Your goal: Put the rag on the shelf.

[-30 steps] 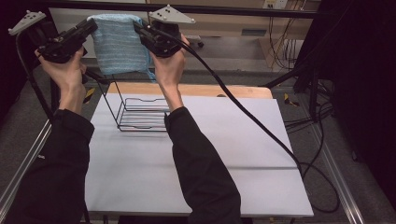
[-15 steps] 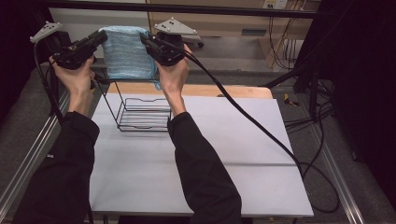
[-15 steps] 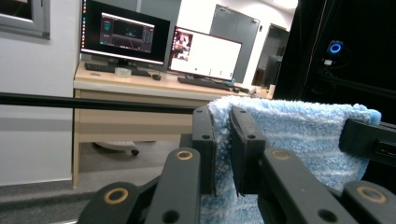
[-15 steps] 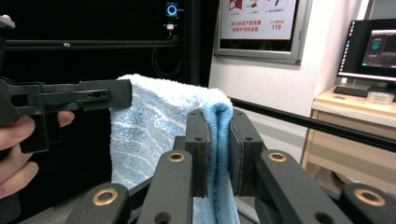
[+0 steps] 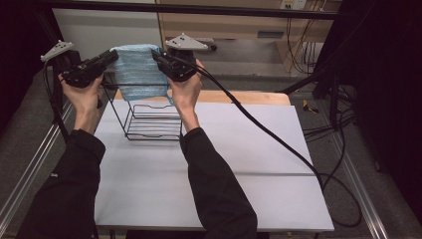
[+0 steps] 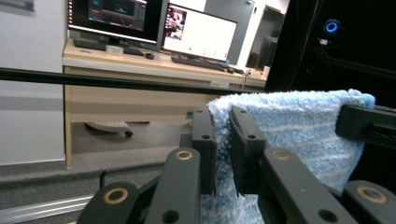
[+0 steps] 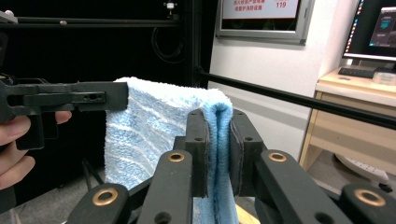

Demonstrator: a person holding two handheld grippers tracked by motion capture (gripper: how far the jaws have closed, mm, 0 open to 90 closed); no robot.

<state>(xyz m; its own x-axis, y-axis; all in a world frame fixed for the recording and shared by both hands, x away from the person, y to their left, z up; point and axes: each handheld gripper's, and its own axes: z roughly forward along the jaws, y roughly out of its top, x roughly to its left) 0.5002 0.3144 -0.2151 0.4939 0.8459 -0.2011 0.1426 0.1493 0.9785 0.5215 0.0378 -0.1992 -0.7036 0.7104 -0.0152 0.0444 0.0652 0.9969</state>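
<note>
Fluffy towel (image 5: 139,69) — light blue, striped

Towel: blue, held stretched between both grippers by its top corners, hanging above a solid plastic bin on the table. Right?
Not quite. The blue towel is pinched at its top corners by the left gripper and right gripper, but what stands below it is a black wire rack, open-sided, not a solid plastic bin. The high view shows it.

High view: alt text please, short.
Two hand-held black claws, left claw and right claw, hold a folded fluffy light-blue towel by its top corners above a black wire rack on a white table.
</note>
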